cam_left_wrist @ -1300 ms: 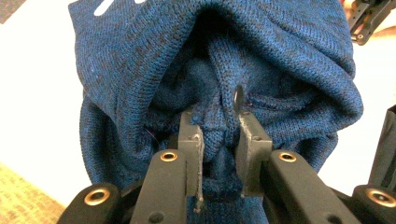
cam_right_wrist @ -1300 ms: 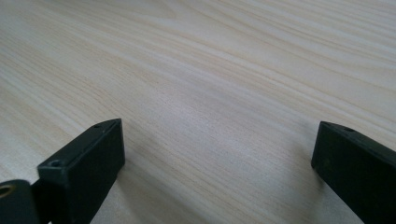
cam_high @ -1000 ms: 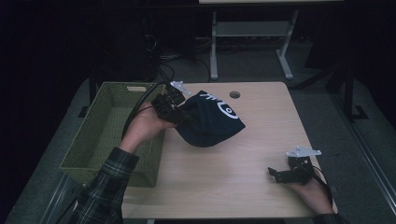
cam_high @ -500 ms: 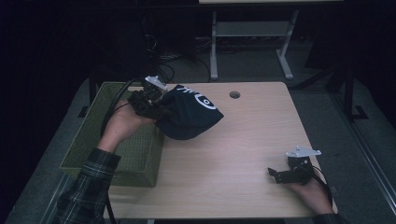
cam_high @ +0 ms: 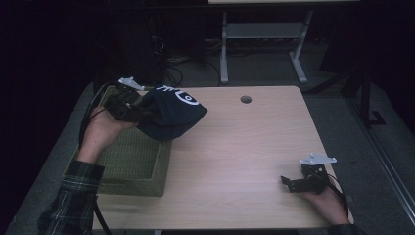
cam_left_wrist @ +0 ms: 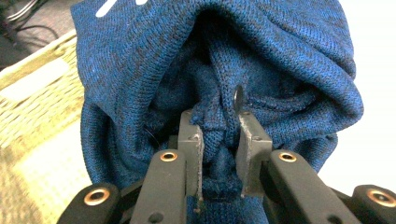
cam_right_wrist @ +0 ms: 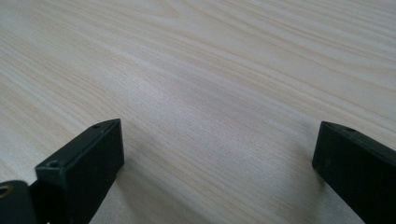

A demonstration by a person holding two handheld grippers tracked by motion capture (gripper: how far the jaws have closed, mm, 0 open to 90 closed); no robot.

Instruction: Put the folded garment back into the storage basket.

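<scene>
High view puts the left gripper [cam_high: 139, 111] clenched on a bunched blue knit garment [cam_high: 171, 117] over the woven basket [cam_high: 142, 166] at left, apparently for dropping in, while the right gripper [cam_high: 288, 183] rests released on the counter [cam_high: 235, 161] at lower right.

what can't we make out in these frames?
- Basket floor under the blue knit hat: high view, hat and left gripper cover it.
- Hat's white print: cut off by the top edge in the left gripper view; too small in the high view.
- Right gripper jaw tips: high view, too dark.
</scene>
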